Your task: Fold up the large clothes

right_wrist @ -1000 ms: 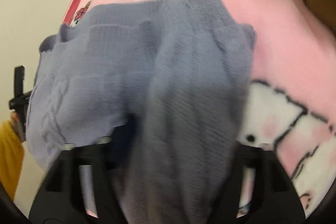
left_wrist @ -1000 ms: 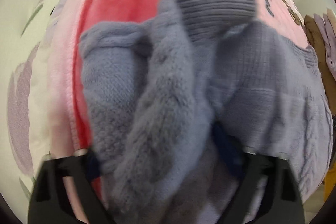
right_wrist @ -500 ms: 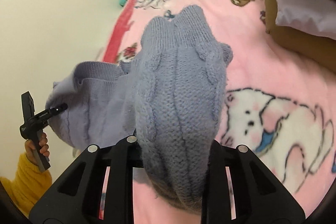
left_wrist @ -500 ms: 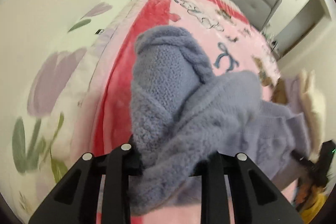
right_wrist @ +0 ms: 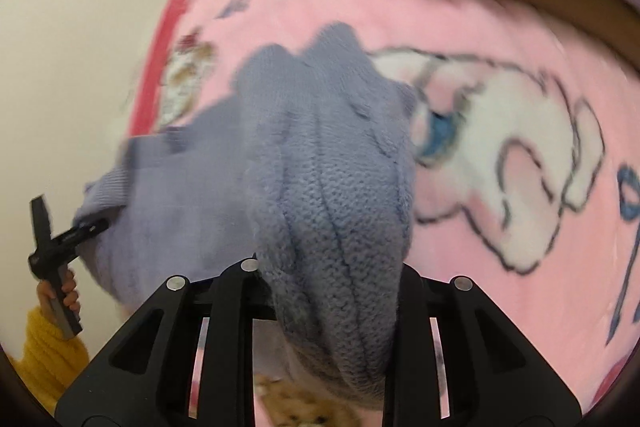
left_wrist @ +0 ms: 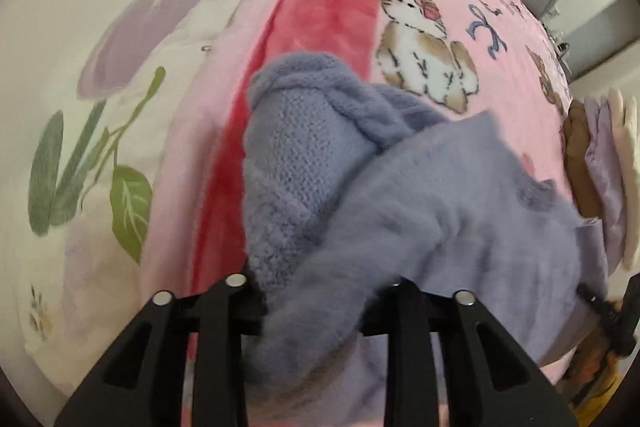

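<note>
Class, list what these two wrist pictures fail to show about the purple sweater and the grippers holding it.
- Left wrist view: the left gripper fingertips, buried in the purple sweater; its jaws are opening.
- Right wrist view: the right gripper pads, covered by bunched knit.
- Both views: the sweater's full shape, cut off at the lower edge.
- Right wrist view: the pink blanket print, motion-blurred.

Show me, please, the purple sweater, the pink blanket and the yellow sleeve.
purple sweater (right_wrist: 340, 195): right wrist view, cable-knit fold.
pink blanket (left_wrist: 436, 7): left wrist view, bare patch beside cat print.
yellow sleeve (right_wrist: 44, 359): right wrist view, cuff.
</note>
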`<state>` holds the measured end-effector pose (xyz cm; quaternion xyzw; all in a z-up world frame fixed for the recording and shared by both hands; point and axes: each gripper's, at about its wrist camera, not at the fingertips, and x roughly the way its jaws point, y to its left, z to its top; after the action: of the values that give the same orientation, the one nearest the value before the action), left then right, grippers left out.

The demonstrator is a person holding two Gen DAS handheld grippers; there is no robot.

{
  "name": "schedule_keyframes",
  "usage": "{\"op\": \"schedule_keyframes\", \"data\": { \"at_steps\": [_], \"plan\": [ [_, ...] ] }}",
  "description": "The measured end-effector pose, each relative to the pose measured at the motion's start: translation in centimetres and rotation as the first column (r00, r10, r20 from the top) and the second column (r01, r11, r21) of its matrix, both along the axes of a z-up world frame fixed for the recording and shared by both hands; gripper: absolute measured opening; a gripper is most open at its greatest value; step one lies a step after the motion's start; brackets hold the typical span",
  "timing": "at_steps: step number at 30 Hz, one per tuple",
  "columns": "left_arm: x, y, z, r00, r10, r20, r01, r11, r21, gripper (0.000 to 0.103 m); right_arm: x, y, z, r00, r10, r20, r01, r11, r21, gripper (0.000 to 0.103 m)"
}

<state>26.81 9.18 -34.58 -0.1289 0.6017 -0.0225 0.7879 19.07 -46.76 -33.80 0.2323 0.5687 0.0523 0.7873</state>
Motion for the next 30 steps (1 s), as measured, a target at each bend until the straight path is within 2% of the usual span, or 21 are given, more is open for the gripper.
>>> {"op": "schedule_keyframes", "data": {
  "at_steps": [3, 5, 6, 7, 8, 9, 11, 12, 14, 15, 16, 18, 19, 21, 23, 24, 25, 26, 27, 28, 30],
  "plan": [
    [0.0, 0.7, -1.2, 0.999, -0.045, -0.004, 0.045, 0.998, -0.048, 0.052, -0.4, -2.0, -3.2, 0.998, -0.054, -0.04, 0.056, 0.997, 0.048, 0.028],
    [0.0, 1.1, -2.3, 0.996, -0.094, -0.007, 0.093, 0.993, -0.068, 0.065, -0.4, -1.8, -3.9, 0.998, -0.051, -0.038, 0.052, 0.999, 0.017, 0.032],
    [0.0, 1.3, -3.1, 0.993, -0.116, -0.032, 0.112, 0.989, -0.094, 0.077, -0.3, -1.6, -4.0, 0.999, -0.038, -0.034, 0.038, 0.999, 0.005, 0.037],
    [0.0, 1.4, -4.1, 0.989, -0.134, -0.065, 0.125, 0.984, -0.128, 0.084, -0.1, -1.2, -4.1, 0.999, -0.022, -0.038, 0.021, 0.999, -0.026, 0.039],
    [-0.1, 1.4, -5.5, 0.98, -0.163, -0.113, 0.142, 0.974, -0.179, 0.084, 0.1, -1.0, -4.1, 0.999, -0.012, -0.041, 0.01, 0.999, -0.049, 0.049],
    [-0.3, 1.5, -6.1, 0.979, -0.163, -0.125, 0.138, 0.973, -0.186, 0.084, 0.3, -0.8, -4.1, 0.999, -0.006, -0.045, 0.003, 0.998, -0.062, 0.057],
    [-0.4, 1.3, -6.3, 0.981, -0.167, -0.103, 0.147, 0.973, -0.177, 0.084, 0.5, -0.8, -4.0, 0.999, -0.005, -0.051, -0.001, 0.994, -0.111, 0.06],
    [-0.5, 1.2, -6.3, 0.98, -0.171, -0.097, 0.152, 0.973, -0.174, 0.084, 0.4, -1.1, -3.9, 0.999, -0.016, -0.052, 0.008, 0.989, -0.147, 0.067],
    [-0.9, 1.4, -6.4, 0.986, -0.145, -0.086, 0.13, 0.978, -0.162, 0.075, 0.3, -1.8, -3.1, 0.997, -0.076, -0.025, 0.069, 0.976, -0.209, 0.075],
    [-1.2, 1.5, -6.3, 0.988, -0.129, -0.079, 0.115, 0.979, -0.166, 0.061, -0.1, -1.9, -2.7, 0.996, -0.089, 0.001, 0.087, 0.971, -0.224, 0.074],
    [-1.5, 1.4, -6.0, 0.991, -0.117, -0.07, 0.104, 0.98, -0.173, 0.054, -0.8, -1.7, -1.7, 0.994, -0.089, 0.06, 0.101, 0.96, -0.26, 0.074],
    [-2.2, 1.0, -5.0, 0.993, -0.108, -0.048, 0.1, 0.985, -0.143, 0.037, -2.0, -0.3, 0.3, 0.984, -0.03, 0.174, 0.085, 0.944, -0.318, 0.065],
    [-2.5, 0.6, -4.6, 0.993, -0.109, -0.035, 0.104, 0.987, -0.122, 0.032, -2.8, 1.3, 1.6, 0.966, 0.041, 0.256, 0.042, 0.95, -0.31, 0.062],
    [-3.0, 0.0, -3.6, 0.994, -0.105, -0.014, 0.103, 0.991, -0.089, 0.029, -3.4, 4.2, 2.9, 0.935, 0.157, 0.319, -0.027, 0.925, -0.378, 0.062],
    [-3.4, -0.1, -3.0, 0.996, -0.088, -0.008, 0.087, 0.992, -0.094, 0.027, -3.6, 7.8, 3.4, 0.922, 0.24, 0.304, -0.001, 0.787, -0.617, 0.062],
    [-3.5, 0.1, -2.6, 0.997, -0.077, -0.003, 0.077, 0.992, -0.1, 0.027, -3.7, 8.6, 3.3, 0.925, 0.248, 0.288, 0.017, 0.73, -0.683, 0.061],
    [-3.6, 0.4, -2.3, 0.998, -0.066, -0.005, 0.065, 0.991, -0.115, 0.026, -3.7, 9.6, 3.3, 0.923, 0.255, 0.289, 0.024, 0.71, -0.703, 0.057],
    [-3.7, 0.5, -2.0, 0.999, -0.052, -0.012, 0.05, 0.99, -0.129, 0.026, -4.1, 9.9, 3.6, 0.907, 0.27, 0.322, 0.005, 0.76, -0.65, 0.052],
    [-3.7, 0.6, -1.8, 0.999, -0.042, -0.017, 0.039, 0.989, -0.142, 0.026, -4.8, 10.6, 4.0, 0.869, 0.313, 0.384, -0.064, 0.84, -0.539, 0.045],
    [-3.6, 0.8, -1.4, 0.999, -0.031, -0.02, 0.027, 0.987, -0.161, 0.025, -5.2, 11.3, 4.1, 0.843, 0.347, 0.41, -0.11, 0.859, -0.501, 0.041],
    [-3.6, 0.9, -0.4, 1.0, -0.008, -0.025, 0.003, 0.98, -0.198, 0.025, -6.3, 14.3, 3.6, 0.78, 0.475, 0.407, -0.214, 0.815, -0.539, 0.023]
  ]
}}
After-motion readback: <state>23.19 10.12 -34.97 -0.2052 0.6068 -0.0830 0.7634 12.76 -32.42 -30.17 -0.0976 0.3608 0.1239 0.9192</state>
